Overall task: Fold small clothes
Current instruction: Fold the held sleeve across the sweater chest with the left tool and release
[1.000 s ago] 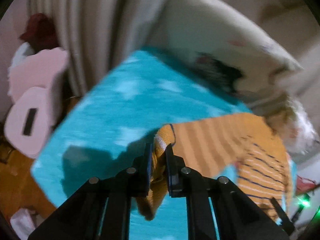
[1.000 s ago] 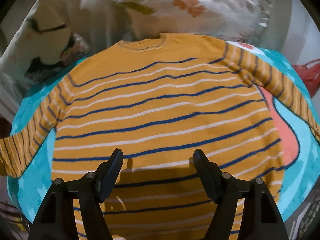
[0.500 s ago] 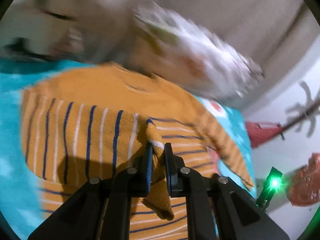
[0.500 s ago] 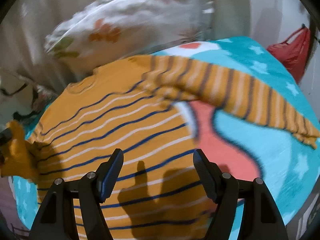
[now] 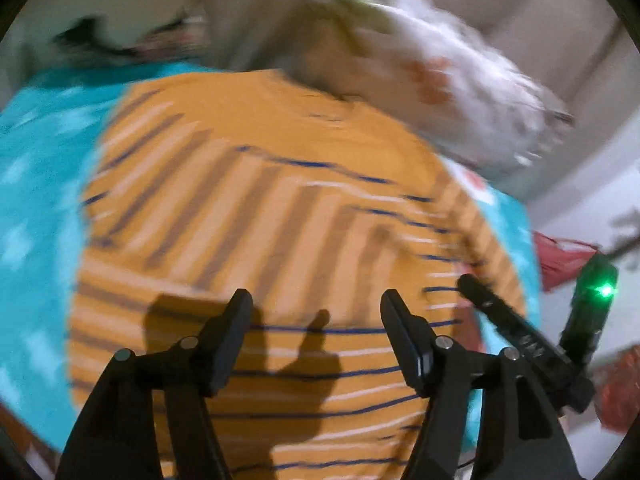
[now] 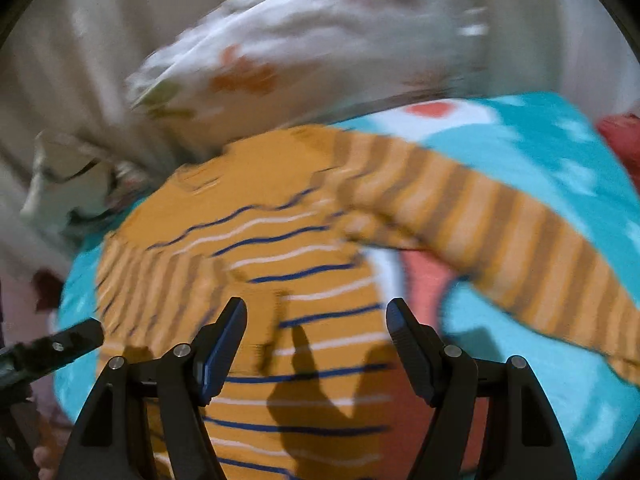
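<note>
An orange long-sleeved shirt with blue and white stripes (image 5: 280, 216) lies flat on a teal blanket (image 5: 36, 184). Its left sleeve (image 5: 224, 200) is folded across the chest. My left gripper (image 5: 316, 312) is open and empty above the shirt's lower body. In the right wrist view the shirt (image 6: 280, 240) shows with its right sleeve (image 6: 500, 232) stretched out over the blanket (image 6: 540, 148). My right gripper (image 6: 316, 320) is open and empty above the shirt's lower body. The right gripper's finger shows at the right in the left wrist view (image 5: 500, 312). Both views are blurred.
A white flowered pillow (image 6: 304, 40) lies beyond the shirt's collar, and a second pillow (image 6: 68, 184) lies at the far left. Beige curtain hangs behind. A red bag (image 5: 560, 260) sits off the bed's right side. The blanket has a red and white patch (image 6: 424, 288).
My left gripper carried the left sleeve across the shirt's chest, let go of it and opened. My right gripper stayed open and swung toward the right sleeve.
</note>
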Demonstrator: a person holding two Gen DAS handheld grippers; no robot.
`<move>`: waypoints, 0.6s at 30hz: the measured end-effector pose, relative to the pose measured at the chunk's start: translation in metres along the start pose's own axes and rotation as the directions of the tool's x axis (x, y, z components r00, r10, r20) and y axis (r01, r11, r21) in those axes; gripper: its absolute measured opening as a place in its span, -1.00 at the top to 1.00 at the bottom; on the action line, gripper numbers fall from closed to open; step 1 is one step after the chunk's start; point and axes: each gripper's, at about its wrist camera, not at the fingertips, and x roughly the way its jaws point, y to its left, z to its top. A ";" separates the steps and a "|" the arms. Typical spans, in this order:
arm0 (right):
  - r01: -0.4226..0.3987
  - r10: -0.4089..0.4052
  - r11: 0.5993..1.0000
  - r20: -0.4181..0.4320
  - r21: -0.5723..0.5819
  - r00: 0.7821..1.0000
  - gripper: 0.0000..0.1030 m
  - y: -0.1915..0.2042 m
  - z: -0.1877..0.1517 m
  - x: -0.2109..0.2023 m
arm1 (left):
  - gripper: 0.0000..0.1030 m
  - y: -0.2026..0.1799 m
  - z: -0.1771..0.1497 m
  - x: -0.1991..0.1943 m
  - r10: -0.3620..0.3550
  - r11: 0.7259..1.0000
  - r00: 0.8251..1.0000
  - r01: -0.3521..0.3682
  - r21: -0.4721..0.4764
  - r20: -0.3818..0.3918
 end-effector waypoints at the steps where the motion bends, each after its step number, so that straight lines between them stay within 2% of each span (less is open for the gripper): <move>1: -0.037 0.036 0.999 -0.033 -0.022 0.999 -0.50 0.008 0.002 0.010 | -0.27 0.010 -0.004 -0.003 0.038 0.999 0.999 -0.038 -0.024 0.006; 3: -0.052 0.047 0.997 -0.081 -0.062 0.996 -0.50 0.023 0.002 0.032 | -0.27 0.023 -0.010 -0.008 0.101 0.994 0.995 -0.100 -0.052 0.010; 5: -0.005 -0.009 0.993 -0.122 -0.114 0.992 -0.49 0.038 0.001 0.057 | -0.27 0.030 -0.015 -0.014 0.157 0.986 0.987 -0.156 -0.059 0.018; 6: 0.011 -0.030 0.991 -0.144 -0.131 0.989 -0.42 0.043 0.000 0.067 | -0.27 0.034 -0.017 -0.022 0.193 0.980 0.981 -0.191 -0.056 0.029; 7: 0.031 -0.050 0.989 -0.132 -0.146 0.990 -0.09 0.047 0.000 0.068 | -0.27 0.035 -0.019 -0.025 0.224 0.974 0.974 -0.222 -0.051 0.041; 8: 0.026 -0.046 0.987 -0.124 -0.159 0.991 0.52 0.050 0.002 0.067 | -0.27 0.034 -0.021 -0.029 0.256 0.966 0.965 -0.254 -0.042 0.055; 9: -0.018 -0.006 0.987 -0.146 -0.160 0.989 0.67 0.051 0.004 0.067 | -0.27 0.032 -0.022 -0.033 0.282 0.959 0.957 -0.281 -0.031 0.069; 10: -0.055 0.032 0.988 -0.162 -0.142 0.986 0.75 0.050 0.008 0.066 | -0.27 0.030 -0.023 -0.035 0.297 0.955 0.952 -0.296 -0.022 0.076; 11: -0.058 0.037 0.989 -0.154 -0.134 0.987 0.77 0.049 0.010 0.063 | -0.27 0.028 -0.024 -0.037 0.307 0.952 0.948 -0.307 -0.013 0.082; 14: -0.036 0.023 0.994 -0.117 -0.107 0.993 0.80 0.039 0.019 0.053 | -0.28 0.025 -0.027 -0.041 0.320 0.947 0.943 -0.322 0.008 0.095; 18: 0.031 -0.037 0.998 -0.099 -0.055 0.994 0.82 0.017 0.028 0.054 | -0.28 0.016 -0.029 -0.038 0.336 0.938 0.937 -0.342 0.055 0.098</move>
